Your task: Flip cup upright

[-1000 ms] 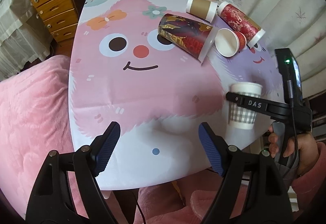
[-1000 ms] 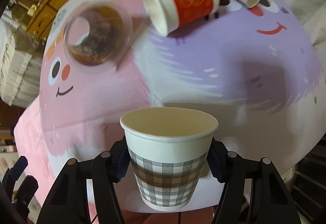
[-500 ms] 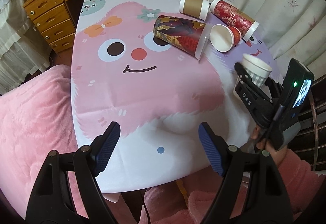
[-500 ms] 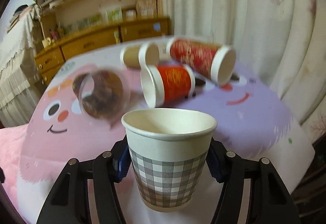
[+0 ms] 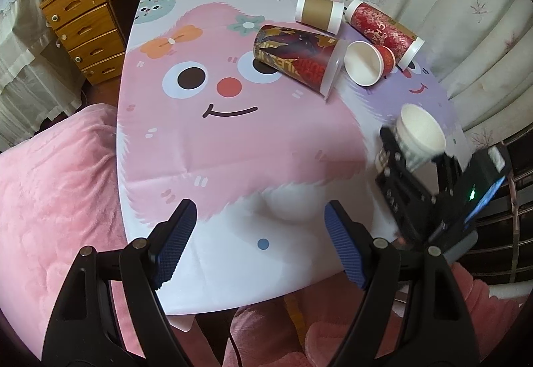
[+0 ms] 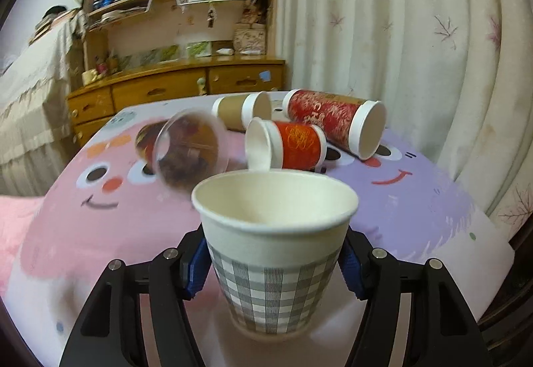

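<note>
Your right hand-held gripper is clamped on the checked paper cup, one blue pad pressed to each side of the wall below the rim. The mouth faces up, so the cup looks turned right way round; a side grip like this leaves the base free to meet the desk. Its base appears to sit at or just above the cloth near the desk's front edge, but you cannot tell which from here.

Your left hand-held gripper has its fingers spread apart with nothing between them, hovering over the near edge, probably kept clear of the work.

Beyond the held cup lie four more on their sides: a clear-lidded printed cup ahead to the left, a small red cup straight ahead, a tall red cup to its right, and a brown cup farthest off. They likely await the same turn.
</note>
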Tool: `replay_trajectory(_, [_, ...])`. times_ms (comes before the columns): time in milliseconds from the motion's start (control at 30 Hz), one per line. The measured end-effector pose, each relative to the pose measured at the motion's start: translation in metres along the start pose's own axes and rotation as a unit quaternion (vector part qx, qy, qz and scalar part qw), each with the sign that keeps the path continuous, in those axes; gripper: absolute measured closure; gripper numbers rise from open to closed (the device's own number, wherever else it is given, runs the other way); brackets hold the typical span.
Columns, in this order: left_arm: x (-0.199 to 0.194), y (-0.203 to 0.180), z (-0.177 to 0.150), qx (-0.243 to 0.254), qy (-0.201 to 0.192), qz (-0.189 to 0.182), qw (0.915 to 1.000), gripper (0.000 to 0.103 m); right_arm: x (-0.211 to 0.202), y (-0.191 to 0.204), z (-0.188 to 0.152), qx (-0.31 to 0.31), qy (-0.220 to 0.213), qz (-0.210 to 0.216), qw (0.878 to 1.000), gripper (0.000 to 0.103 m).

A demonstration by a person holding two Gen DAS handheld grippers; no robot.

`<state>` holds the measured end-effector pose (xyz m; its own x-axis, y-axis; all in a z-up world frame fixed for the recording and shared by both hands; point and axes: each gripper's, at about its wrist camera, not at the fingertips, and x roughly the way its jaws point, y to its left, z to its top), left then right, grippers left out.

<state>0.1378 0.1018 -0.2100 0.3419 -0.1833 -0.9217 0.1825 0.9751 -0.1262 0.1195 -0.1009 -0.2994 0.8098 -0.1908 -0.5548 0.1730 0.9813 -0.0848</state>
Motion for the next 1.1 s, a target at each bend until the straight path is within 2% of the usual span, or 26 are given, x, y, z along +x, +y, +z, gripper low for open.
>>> replay_trajectory(67, [0.0,-0.002,0.001,0.001,0.0,-0.005,1.0,0.026,-0.006,-0.001,-0.007,-0.014,0.019,0.013,1.0,0.033])
replay_trajectory(133, [0.0,-0.005,0.001,0.003,0.003,-0.007,1.0,0.026,-0.011,-0.002,-0.01,-0.022,0.038,0.028,0.999,0.022])
replay_trajectory(200, [0.0,-0.009,0.002,0.002,0.006,-0.007,1.0,0.026,-0.019,-0.006,-0.013,-0.029,0.054,0.038,0.997,0.016])
replay_trajectory(367, [-0.002,-0.019,0.004,-0.013,0.012,-0.005,0.9998,0.026,-0.034,-0.018,-0.01,-0.038,0.097,0.074,0.992,0.012])
replay_trajectory(567, [-0.02,-0.045,-0.003,-0.051,-0.013,0.017,0.9985,0.026,-0.07,-0.05,0.01,-0.05,0.159,0.127,0.978,0.006])
replay_trajectory(733, [-0.039,-0.076,-0.014,-0.081,-0.042,0.03,0.9954,0.026,-0.086,-0.092,0.033,-0.035,0.25,0.161,0.954,0.004])
replay_trajectory(867, [-0.052,-0.102,-0.024,-0.098,-0.059,0.039,0.9926,0.026,-0.097,-0.132,0.051,-0.004,0.332,0.198,0.922,0.002])
replay_trajectory(1000, [-0.07,-0.126,-0.031,-0.104,-0.066,0.048,0.9913,0.026,-0.113,-0.164,0.067,0.018,0.366,0.195,0.91,0.001])
replay_trajectory(1100, [-0.091,-0.142,-0.032,-0.095,-0.08,0.057,0.9906,0.026,-0.126,-0.185,0.079,0.051,0.394,0.2,0.896,0.001])
